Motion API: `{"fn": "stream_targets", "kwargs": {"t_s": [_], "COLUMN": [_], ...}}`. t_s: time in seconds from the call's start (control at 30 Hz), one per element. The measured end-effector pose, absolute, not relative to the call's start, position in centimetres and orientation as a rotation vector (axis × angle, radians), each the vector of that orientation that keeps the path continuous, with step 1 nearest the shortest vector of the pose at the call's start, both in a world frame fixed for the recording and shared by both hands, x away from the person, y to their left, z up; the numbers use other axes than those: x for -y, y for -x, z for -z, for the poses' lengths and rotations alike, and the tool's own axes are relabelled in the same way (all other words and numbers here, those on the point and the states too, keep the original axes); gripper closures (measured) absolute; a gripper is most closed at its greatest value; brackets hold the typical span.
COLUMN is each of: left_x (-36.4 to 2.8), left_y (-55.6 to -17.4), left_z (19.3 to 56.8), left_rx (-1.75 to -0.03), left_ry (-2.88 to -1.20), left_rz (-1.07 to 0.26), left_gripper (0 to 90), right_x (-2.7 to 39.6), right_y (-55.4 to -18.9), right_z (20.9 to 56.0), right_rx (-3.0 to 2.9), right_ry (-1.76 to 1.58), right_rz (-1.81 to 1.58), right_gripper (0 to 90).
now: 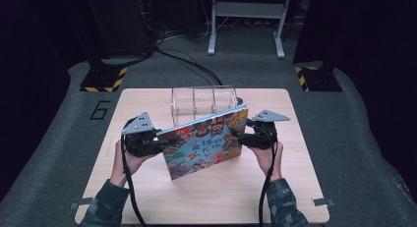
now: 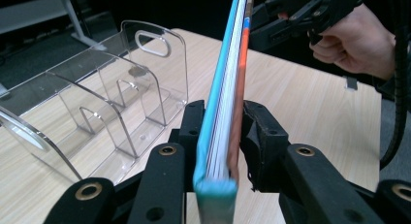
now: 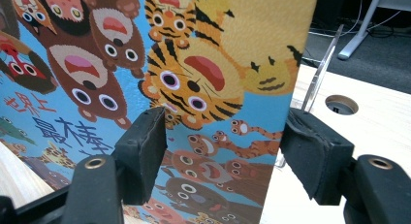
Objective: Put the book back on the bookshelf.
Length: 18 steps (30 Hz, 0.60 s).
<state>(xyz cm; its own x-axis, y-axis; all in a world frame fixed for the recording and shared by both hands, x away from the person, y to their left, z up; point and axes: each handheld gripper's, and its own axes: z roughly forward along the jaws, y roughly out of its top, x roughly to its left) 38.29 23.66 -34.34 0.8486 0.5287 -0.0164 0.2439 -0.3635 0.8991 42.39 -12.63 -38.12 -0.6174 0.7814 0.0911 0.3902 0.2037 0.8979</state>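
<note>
The picture book stands in front of the clear divider rack and hides the rack's lower half in the high view. In the right gripper view the book's cover runs off the top and left edges, so its title is cut short. The left gripper view crops the rack at its left. Beyond the table the room is too dark to make out.

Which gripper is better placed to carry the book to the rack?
Left. The left gripper clamps the book by its edge, while the right gripper has pads apart against the cover. The rack stands behind.
</note>
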Motion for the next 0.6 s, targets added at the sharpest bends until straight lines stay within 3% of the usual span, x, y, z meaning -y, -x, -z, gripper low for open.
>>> {"fn": "stream_targets", "kwargs": {"t_s": [0.6], "left_x": [-21.5], "left_y": [-40.6], "left_z": [31.5], "left_rx": [-0.509], "left_ry": [-2.1], "left_rz": [-0.226], "left_gripper": [70.5], "right_x": [12.4], "right_y": [-42.7], "right_z": [37.6], "right_rx": [-2.127], "right_ry": [-1.096], "right_rz": [-1.353], "right_gripper": [32.6]}}
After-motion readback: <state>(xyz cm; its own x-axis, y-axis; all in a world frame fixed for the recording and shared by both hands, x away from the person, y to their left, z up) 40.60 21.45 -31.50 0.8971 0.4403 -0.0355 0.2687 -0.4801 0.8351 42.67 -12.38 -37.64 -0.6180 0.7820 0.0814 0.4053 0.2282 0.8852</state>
